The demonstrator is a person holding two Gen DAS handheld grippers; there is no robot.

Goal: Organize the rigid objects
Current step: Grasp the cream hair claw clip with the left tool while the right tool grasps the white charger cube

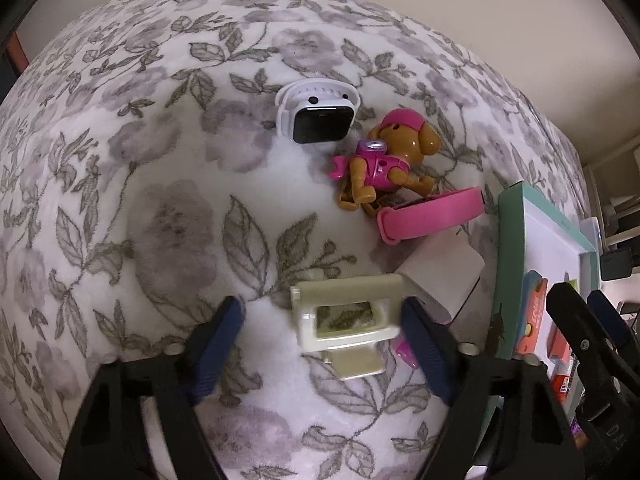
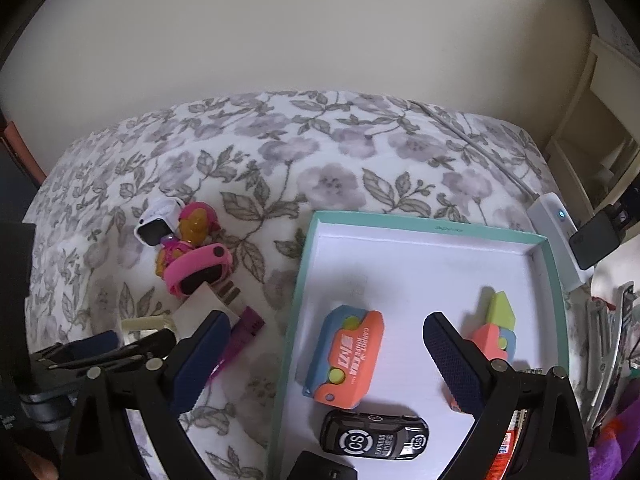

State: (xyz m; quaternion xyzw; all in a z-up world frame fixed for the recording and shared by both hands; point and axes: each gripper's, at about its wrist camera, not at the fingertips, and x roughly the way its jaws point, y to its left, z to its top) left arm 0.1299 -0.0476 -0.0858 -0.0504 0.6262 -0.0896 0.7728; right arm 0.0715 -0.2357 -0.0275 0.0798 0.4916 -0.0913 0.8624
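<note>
We see our left gripper point(image 1: 322, 342) hovering low over the floral blanket point(image 1: 168, 168) with its blue-padded jaws spread wide; between them, touching neither pad that we can make out, lies a cream plastic toy frame point(image 1: 344, 316), its open window showing the blanket beneath; a purple-pink piece point(image 1: 406, 354) peeks out just beside the right finger. Beyond the frame rests a white box point(image 1: 444, 276), and past that a pink watch band point(image 1: 430, 212) touching a brown toy puppy in pink point(image 1: 384, 160); a white smartwatch point(image 1: 320, 114) sits just beside the puppy's head.

Our right gripper point(image 2: 322, 354) hangs over the teal-rimmed shallow box point(image 2: 432, 226), jaws likewise wide and grasping nothing; inside the box, on its white floor, lie an orange-and-blue toy block point(image 2: 346, 354), a black toy car marked CS point(image 2: 374, 436) near the front edge, and a second orange, blue and lime toy point(image 2: 496, 326) partly hidden behind the right finger; the car and the block are near each other, though we cannot tell whether they touch. A purple strip point(image 2: 242, 332) lies on the blanket just outside the box's left wall; a white power strip point(image 2: 554, 232) runs along its far right corner.
</note>
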